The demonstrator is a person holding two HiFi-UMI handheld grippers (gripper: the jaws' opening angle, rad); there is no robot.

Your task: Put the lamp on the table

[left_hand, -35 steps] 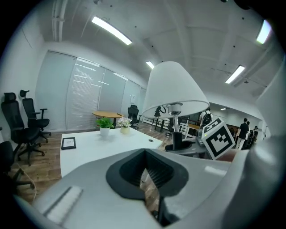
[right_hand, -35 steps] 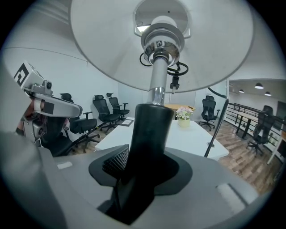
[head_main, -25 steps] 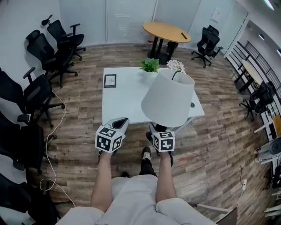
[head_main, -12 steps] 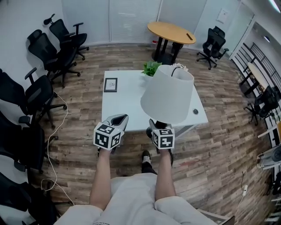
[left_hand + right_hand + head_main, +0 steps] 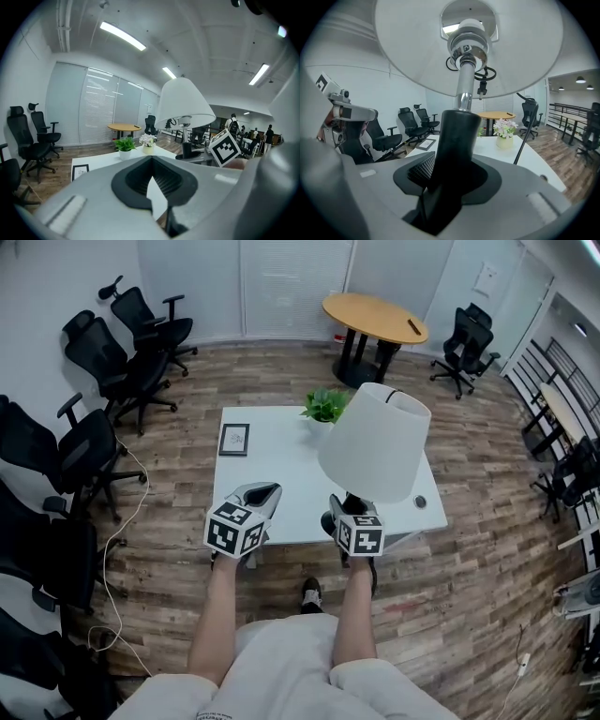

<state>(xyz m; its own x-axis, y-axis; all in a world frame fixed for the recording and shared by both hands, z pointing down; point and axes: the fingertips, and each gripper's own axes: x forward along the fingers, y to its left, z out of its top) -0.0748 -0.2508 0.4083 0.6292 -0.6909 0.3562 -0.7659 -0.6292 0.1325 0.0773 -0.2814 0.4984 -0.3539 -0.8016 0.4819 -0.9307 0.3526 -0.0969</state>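
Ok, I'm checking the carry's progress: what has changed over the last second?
The person has stepped closer to the white table. Its near edge was about level with the gripper tips before and now lies under both grippers. The lamp came along, and its shade is now over the table's right half. Unchanged: the right gripper stays clamped on the lamp's black stem, and the left gripper stays empty.

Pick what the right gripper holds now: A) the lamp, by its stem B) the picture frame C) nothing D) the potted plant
A: in the right gripper view the right gripper is shut on the lamp at its black stem, with the white shade overhead.
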